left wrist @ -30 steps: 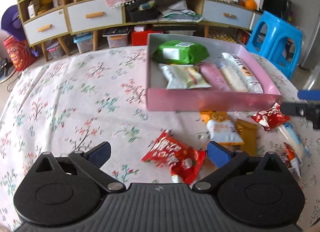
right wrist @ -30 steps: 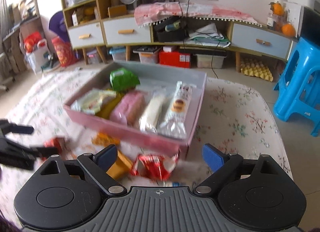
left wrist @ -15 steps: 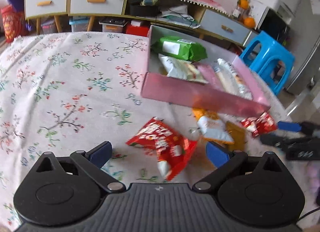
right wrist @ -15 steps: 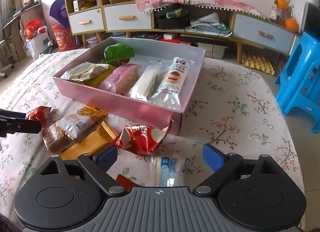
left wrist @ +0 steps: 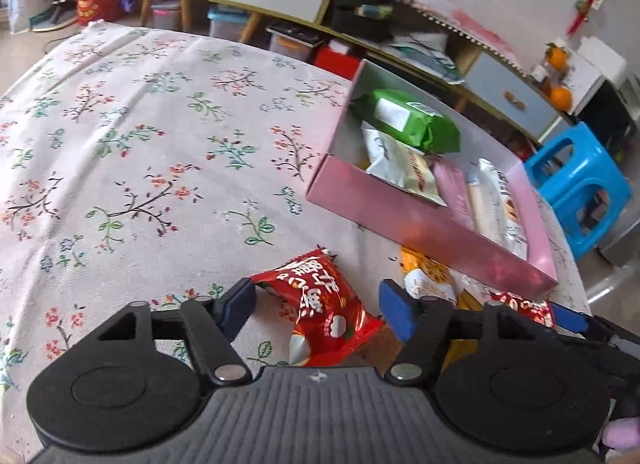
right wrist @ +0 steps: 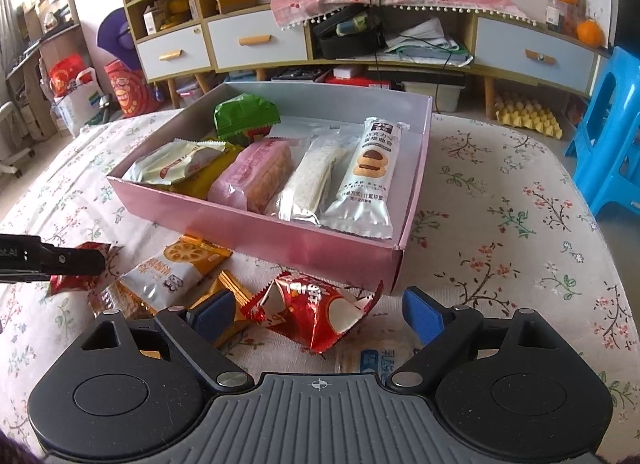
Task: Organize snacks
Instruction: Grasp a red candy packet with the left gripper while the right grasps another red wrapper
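Both wrist views look down, close, sharing the pink box.

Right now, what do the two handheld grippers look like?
Both match: the left gripper and right gripper each have a ribbed grey body bearing a small crosshair mark, two round black housings, black linkage arms with silver pivot pins, and blue pads on the fingers. No cables or sleeves show.

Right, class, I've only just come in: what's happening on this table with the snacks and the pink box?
A person with two hand-held grippers is sorting snacks into the pink box, which already holds several packets. The left gripper has just been closing around a red packet on the tablecloth; only its left pad seems to touch so far. The right gripper stands open over another red packet.
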The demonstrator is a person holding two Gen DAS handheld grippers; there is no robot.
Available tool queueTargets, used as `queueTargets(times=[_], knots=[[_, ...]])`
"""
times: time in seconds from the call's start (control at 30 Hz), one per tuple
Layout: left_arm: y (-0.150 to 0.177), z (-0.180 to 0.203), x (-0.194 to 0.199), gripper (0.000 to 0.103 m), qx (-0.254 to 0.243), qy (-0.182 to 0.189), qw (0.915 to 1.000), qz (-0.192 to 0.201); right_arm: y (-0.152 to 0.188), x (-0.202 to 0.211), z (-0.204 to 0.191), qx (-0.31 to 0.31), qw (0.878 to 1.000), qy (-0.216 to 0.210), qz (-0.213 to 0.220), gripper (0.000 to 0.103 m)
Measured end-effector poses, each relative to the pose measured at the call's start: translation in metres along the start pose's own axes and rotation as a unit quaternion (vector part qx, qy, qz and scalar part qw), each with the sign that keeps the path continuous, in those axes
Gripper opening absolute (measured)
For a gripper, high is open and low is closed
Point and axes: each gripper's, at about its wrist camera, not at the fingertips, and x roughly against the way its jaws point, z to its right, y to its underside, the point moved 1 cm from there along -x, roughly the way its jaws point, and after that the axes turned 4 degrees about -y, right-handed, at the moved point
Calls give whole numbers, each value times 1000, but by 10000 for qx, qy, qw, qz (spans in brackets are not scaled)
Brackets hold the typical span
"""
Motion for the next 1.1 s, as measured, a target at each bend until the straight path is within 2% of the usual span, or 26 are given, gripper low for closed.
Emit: queueTargets(times=[0.07,0.17,0.23,0.27,0.33,0.5,0.73,1.1], knots=[[0,-1,0,60,52,-30,10000,21,-1,0,1,-29,10000,-14,-5,81],[-1,-4,0,46,87,-136,9999,36,-2,0,1,-83,9999,-91,-25,68],[-2,-5,0,38,108,-182,9998,21,-2,1,1,-86,9998,-161,-72,51],[-3,-6,0,30,107,-204,9997,7,-2,1,0,-80,9997,-193,-89,46],[-4,-7,0,29,102,-207,9997,-27,-3,2,-2,-46,9997,-238,-100,39],[-7,-7,1,28,118,-193,9997,-79,-5,5,-3,-67,9995,-284,-88,35],[-11,-13,4,28,268,-175,9994,-136,-8,11,-4,-185,9987,-465,-97,34],[-19,-11,14,28,236,-42,9997,25,-16,30,-9,-377,9956,-858,44,34]])
